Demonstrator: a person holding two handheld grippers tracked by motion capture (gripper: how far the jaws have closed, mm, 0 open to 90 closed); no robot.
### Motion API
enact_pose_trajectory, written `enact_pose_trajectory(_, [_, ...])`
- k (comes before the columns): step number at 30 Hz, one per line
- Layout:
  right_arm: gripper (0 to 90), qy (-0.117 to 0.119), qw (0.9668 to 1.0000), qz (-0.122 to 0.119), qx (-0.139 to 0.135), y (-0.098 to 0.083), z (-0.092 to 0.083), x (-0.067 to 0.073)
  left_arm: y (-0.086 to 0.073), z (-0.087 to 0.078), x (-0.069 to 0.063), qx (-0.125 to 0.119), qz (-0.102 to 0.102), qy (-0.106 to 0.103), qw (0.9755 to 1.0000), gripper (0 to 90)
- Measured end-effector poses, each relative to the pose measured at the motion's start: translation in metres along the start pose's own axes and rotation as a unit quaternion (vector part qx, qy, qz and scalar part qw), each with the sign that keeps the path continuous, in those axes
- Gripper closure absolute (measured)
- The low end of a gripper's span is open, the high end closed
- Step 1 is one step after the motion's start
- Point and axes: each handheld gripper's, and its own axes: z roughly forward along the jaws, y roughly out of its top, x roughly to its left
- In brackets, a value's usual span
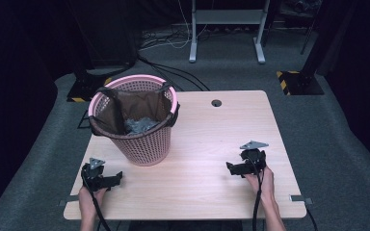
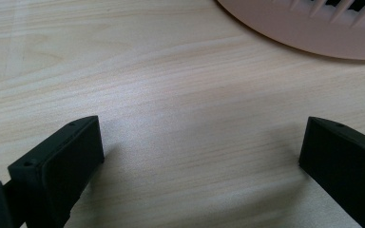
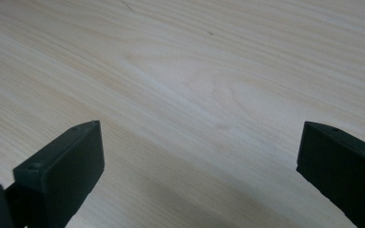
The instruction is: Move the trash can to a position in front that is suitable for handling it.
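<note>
High view: the pale wooden table [image 1: 207, 144] carries a pink basket [image 1: 142, 144] at its left rear, standing upright with its long axis vertical and its mouth pointing straight up. A dark liner bag [image 1: 125, 108] is draped over the rim, and a heap of grey scraps [image 1: 141, 125] lies at the bottom. The left gripper [image 1: 107, 180] rests on the table just in front of the basket, near its base; the right gripper [image 1: 236, 167] lies well apart on the right side. In both gripper views the fingers stand wide apart, released, with only bare wood between them; the basket's foot [image 2: 309, 33] curves across the top of the left gripper view. The basket looks light and tall, so a sideways pull on the liner by one gripper alone could likely tip it or drag it off the near edge.
</note>
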Motion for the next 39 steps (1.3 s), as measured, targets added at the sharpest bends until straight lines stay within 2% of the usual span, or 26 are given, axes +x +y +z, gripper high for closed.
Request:
enact_pose_trajectory(13, [1.8,0.02,0.9995,-0.024,0.003,0.035,0.002,0.016,0.0,0.0,-0.001,0.0,-0.002,0.003,1.0,0.6])
enact_pose_trajectory(30, [3.1,0.048,0.9978,-0.044,0.009,0.069,0.003,0.031,0.0,0.0,-0.001,0.0,-0.002,0.002,1.0,0.7])
enact_pose_trajectory(39, [5.6,0.058,0.9955,-0.072,0.019,0.097,0.001,0.04,0.0,0.0,-0.001,0.0,-0.003,0.002,1.0,0.7])
